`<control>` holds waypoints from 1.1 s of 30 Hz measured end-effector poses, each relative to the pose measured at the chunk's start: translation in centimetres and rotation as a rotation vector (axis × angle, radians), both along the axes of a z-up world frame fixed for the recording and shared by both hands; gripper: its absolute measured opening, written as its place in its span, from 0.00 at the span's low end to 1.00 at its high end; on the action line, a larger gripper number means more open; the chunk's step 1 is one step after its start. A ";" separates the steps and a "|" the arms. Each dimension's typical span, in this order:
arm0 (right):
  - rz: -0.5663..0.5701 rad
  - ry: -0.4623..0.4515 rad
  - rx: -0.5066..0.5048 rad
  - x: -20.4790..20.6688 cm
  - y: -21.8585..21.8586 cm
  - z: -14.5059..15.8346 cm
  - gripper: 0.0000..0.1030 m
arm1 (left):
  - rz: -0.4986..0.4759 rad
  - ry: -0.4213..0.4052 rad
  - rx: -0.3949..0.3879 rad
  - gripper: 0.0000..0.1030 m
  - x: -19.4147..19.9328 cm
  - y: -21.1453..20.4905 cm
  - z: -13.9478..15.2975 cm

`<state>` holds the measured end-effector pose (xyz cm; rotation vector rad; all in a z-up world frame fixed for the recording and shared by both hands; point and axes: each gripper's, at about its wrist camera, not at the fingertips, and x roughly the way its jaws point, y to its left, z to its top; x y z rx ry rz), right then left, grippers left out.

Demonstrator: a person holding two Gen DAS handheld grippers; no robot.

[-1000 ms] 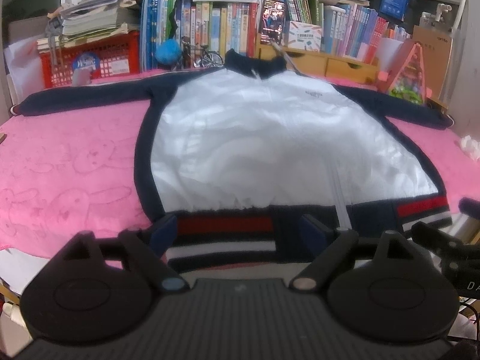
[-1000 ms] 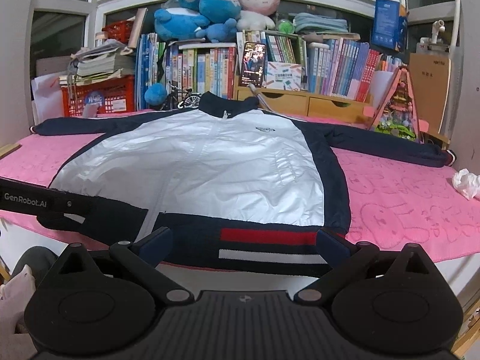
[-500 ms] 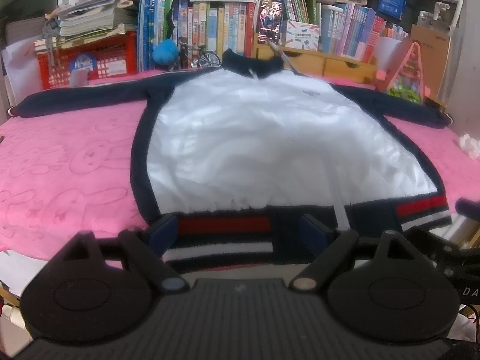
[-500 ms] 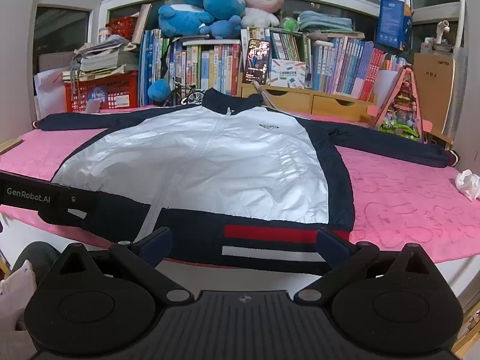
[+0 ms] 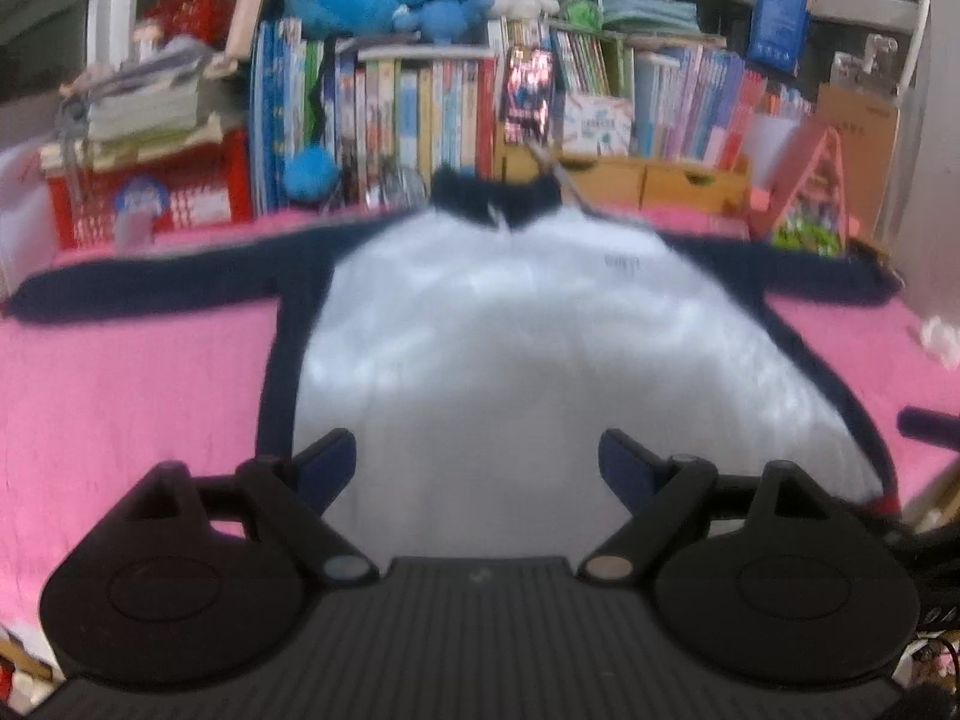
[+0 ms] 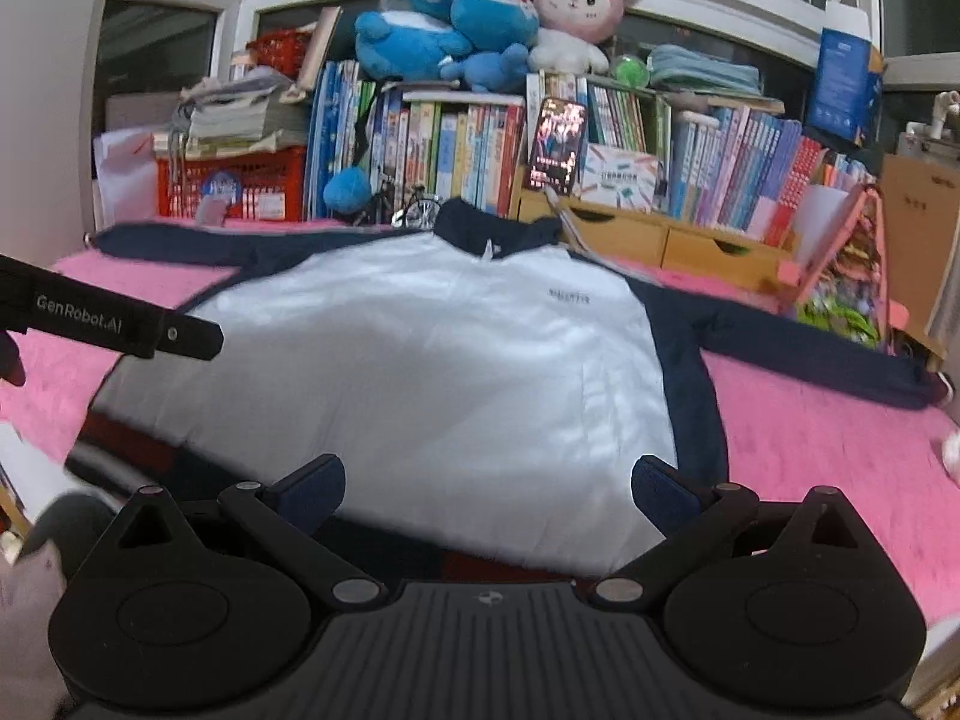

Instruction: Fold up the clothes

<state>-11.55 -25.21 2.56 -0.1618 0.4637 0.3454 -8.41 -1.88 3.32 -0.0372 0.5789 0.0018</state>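
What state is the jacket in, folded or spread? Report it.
Spread. The jacket lies flat on the pink cover, both navy sleeves stretched out sideways and the collar at the far end. No fold shows.

Left gripper (image 5: 477, 465) jaws wide apart, nothing between fingers — level, pointing forward. Right gripper (image 6: 487, 489) same, spread wide, empty. Left unit's body visible at right view's left edge.

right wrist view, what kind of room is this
Probably a child's bedroom or study at home: crowded books, plush toys stacked above them, and a jacket spread on a pink blanket.
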 end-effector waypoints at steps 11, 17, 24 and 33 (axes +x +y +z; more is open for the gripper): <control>-0.279 -0.023 0.345 13.2 -15.2 2.8 1.00 | 0.057 0.002 0.008 0.87 7.0 2.3 -0.1; -0.523 0.002 0.402 20.5 -23.7 1.1 0.90 | 0.099 0.041 -0.024 0.87 10.4 4.0 -2.1; -0.753 0.015 0.471 28.8 -31.4 -0.9 0.71 | 0.135 0.078 -0.079 0.87 12.2 5.3 -4.0; -0.886 0.087 0.482 36.4 -36.1 -4.0 0.70 | 0.132 0.120 -0.058 0.90 13.2 5.5 -5.9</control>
